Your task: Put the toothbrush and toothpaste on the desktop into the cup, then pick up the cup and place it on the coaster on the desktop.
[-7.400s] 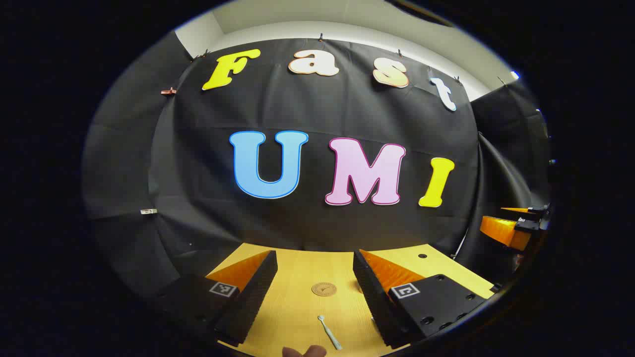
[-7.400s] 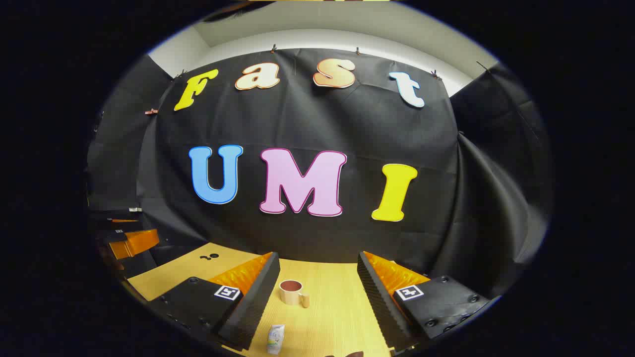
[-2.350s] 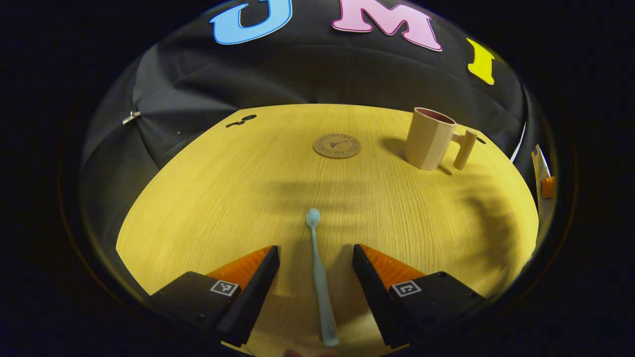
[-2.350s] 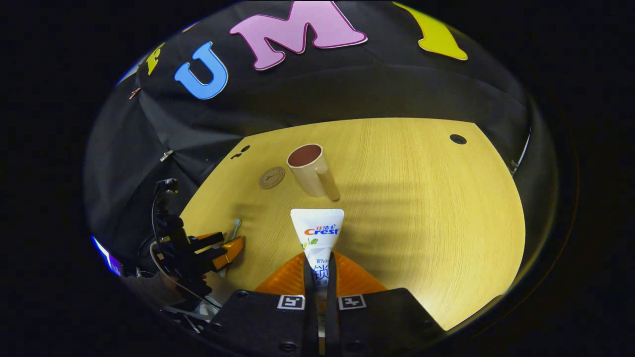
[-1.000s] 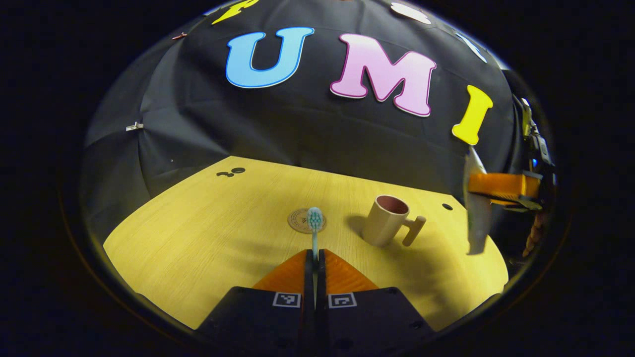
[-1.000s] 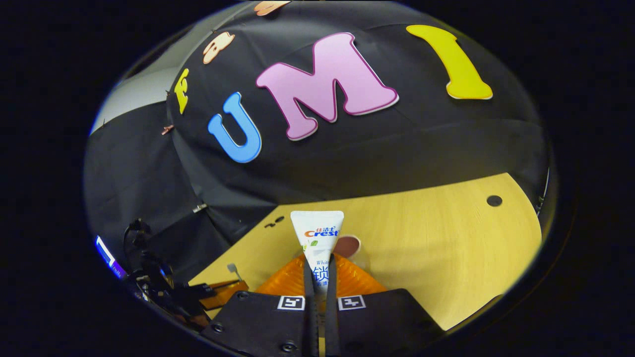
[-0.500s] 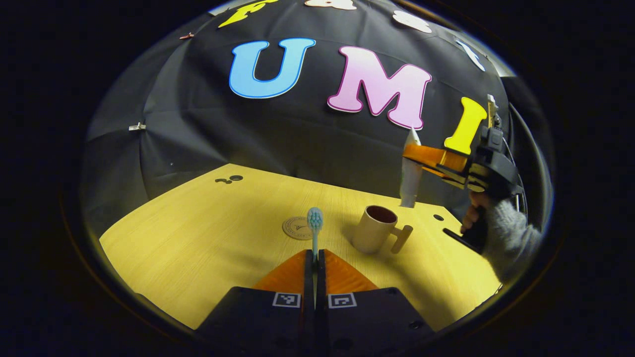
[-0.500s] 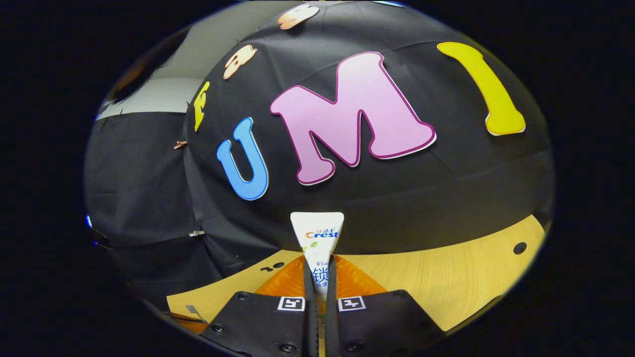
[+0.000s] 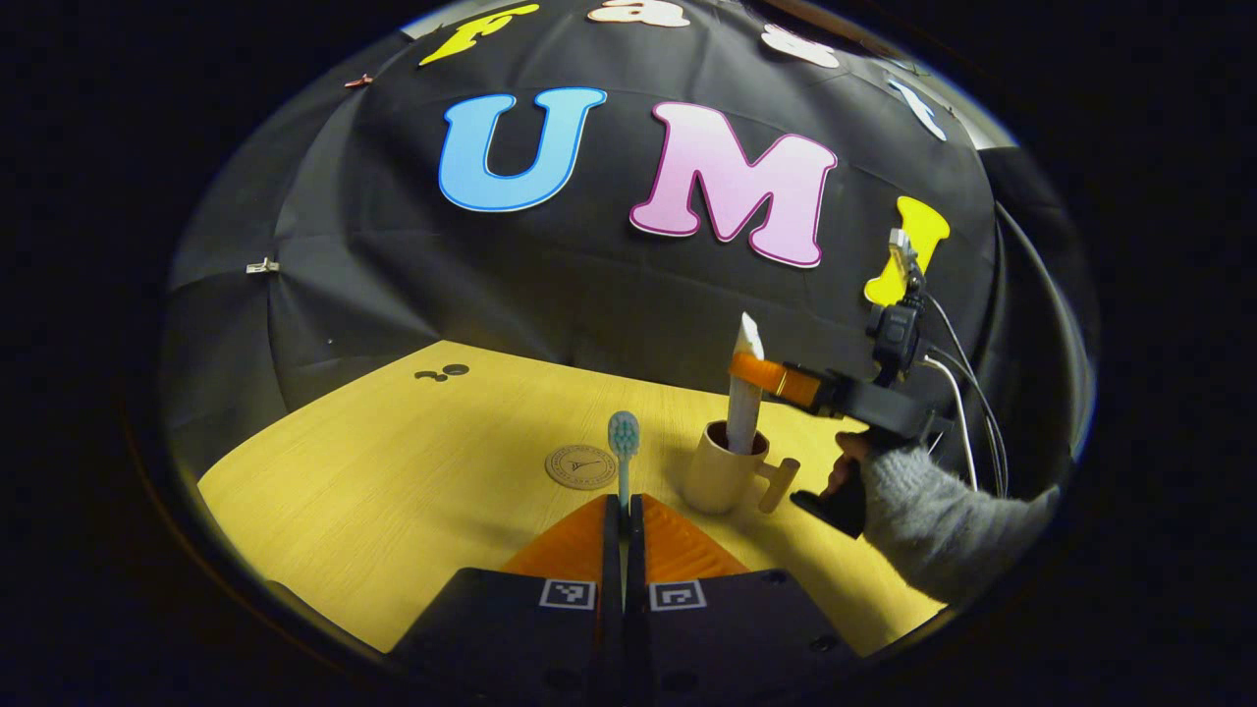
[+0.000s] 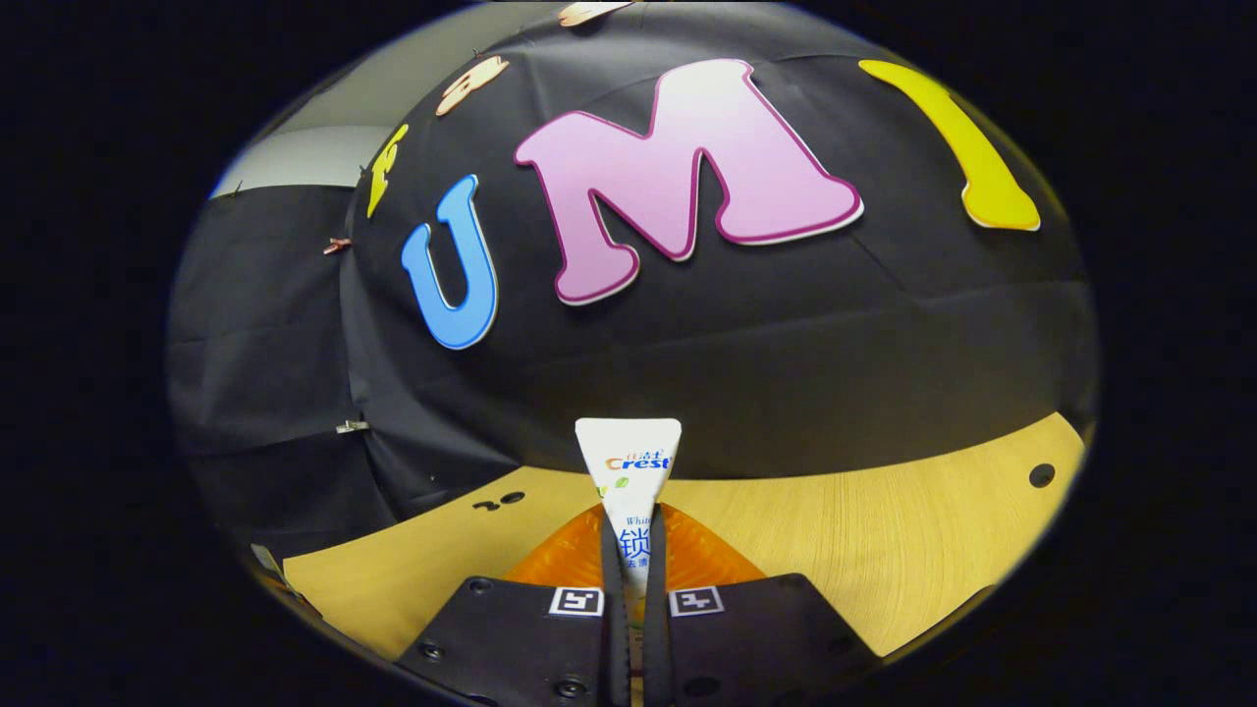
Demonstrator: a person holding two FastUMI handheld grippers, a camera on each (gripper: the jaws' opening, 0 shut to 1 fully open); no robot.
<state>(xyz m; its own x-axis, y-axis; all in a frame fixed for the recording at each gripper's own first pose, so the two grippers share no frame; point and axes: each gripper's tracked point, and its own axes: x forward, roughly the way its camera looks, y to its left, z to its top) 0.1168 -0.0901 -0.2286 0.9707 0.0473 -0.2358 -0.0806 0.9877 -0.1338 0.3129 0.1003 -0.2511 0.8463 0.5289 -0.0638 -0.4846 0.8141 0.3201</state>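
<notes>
- Left gripper view: the left gripper (image 9: pixel 623 511) has its two fingers pressed together on the handle of the toothbrush (image 9: pixel 623 437), which sticks straight out ahead with the bristle head at the far end, held above the wooden desktop (image 9: pixel 393 462).
- Left gripper view: the round coaster (image 9: pixel 580 465) lies flat on the desktop just left of the brush head as seen here, with nothing on it.
- Left gripper view: the beige cup (image 9: pixel 722 473) stands upright to the right of the coaster, near it but not touching, its handle pointing right.
- Left gripper view: the right gripper (image 9: pixel 758 372) comes in from the right, held by a hand (image 9: pixel 852 471) in a grey knitted sleeve (image 9: pixel 933 525); it clamps the toothpaste (image 9: pixel 743 393) near the middle of the tube. The tube stands almost upright, its lower end inside the cup's mouth and its flat crimped end pointing up.
- Right gripper view: the right gripper's (image 10: pixel 633 535) fingers are closed tight on the toothpaste (image 10: pixel 628 462), whose broad crimped end fans out beyond the fingertips. Beyond it are the desktop (image 10: pixel 884 540) and the black cloth wall (image 10: pixel 786 344).
</notes>
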